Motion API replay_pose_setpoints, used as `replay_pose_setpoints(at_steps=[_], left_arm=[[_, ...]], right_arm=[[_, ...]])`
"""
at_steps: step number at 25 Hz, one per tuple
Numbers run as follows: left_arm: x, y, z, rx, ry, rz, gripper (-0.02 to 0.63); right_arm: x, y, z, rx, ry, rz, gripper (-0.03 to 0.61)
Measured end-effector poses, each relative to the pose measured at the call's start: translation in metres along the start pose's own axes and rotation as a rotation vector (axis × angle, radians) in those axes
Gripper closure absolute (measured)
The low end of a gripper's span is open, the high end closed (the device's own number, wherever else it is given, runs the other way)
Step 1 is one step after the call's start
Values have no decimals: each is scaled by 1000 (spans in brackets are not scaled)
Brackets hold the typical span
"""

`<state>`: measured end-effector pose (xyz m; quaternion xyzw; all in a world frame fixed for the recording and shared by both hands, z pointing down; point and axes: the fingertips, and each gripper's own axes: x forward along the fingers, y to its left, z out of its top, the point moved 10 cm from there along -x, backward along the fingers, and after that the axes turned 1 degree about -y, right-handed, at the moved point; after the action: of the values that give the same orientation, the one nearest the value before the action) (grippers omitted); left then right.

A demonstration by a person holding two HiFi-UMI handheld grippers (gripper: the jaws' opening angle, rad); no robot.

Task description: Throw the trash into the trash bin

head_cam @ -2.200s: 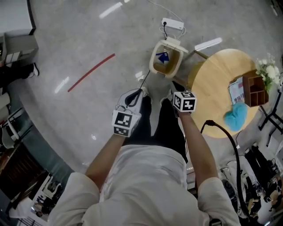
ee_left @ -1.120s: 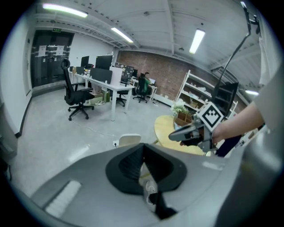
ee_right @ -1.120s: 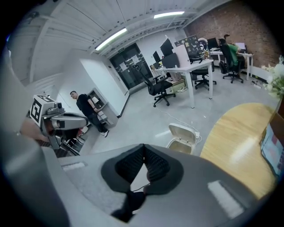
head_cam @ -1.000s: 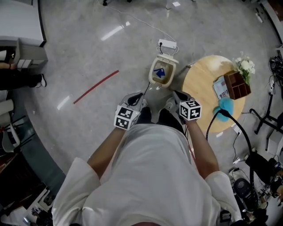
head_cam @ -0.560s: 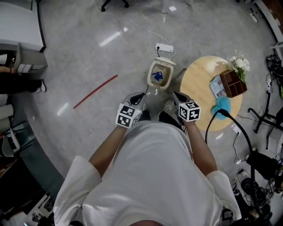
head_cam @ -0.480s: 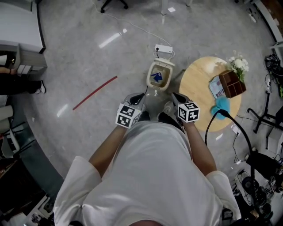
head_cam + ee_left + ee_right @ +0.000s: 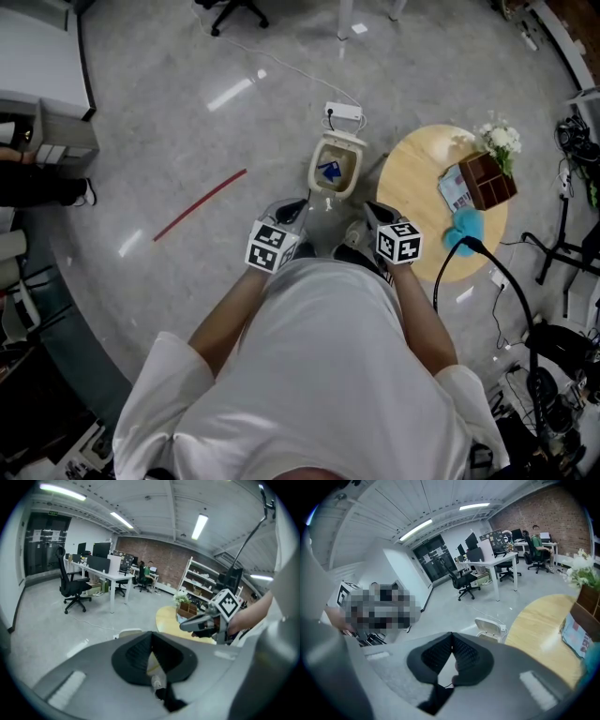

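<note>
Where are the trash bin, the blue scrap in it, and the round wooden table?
trash bin (image 7: 359, 169): head view, right side of its rim.
blue scrap (image 7: 329, 172): head view, middle of the piece, inside the bin.
round wooden table (image 7: 417, 192): head view, bare part of the top.

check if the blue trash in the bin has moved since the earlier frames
No. The blue trash still lies inside the trash bin, near the middle of its opening.

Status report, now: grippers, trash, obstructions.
Left gripper shut, empty. Right gripper shut, empty. Blue trash in bin, lid open. Nothing in the way.
</note>
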<state>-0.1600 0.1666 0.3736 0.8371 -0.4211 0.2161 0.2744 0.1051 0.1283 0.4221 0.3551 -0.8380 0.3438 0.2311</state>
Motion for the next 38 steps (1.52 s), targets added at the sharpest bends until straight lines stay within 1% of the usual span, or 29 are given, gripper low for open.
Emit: replay_pose_setpoints(at_steps=[11,20,28,33,38], left_arm=[[6,-1,1,-13,1,0,609],[15,-6,0,-18,61,-5,611],[31,-22,2,-5,83,-36,609],[41,-34,9,10,81,-51,611],[49,-43,14,15,80,-55,609]], right_arm=[[-3,-1,-2,6,-8,2,577],[-13,-9,-5,22,-23,-17,575],[-33,-30,-14,49,-49,-56,575],[-49,-48,-21,72,-60,-92,575],[-58,-65,-25,90,-68,-106,575]])
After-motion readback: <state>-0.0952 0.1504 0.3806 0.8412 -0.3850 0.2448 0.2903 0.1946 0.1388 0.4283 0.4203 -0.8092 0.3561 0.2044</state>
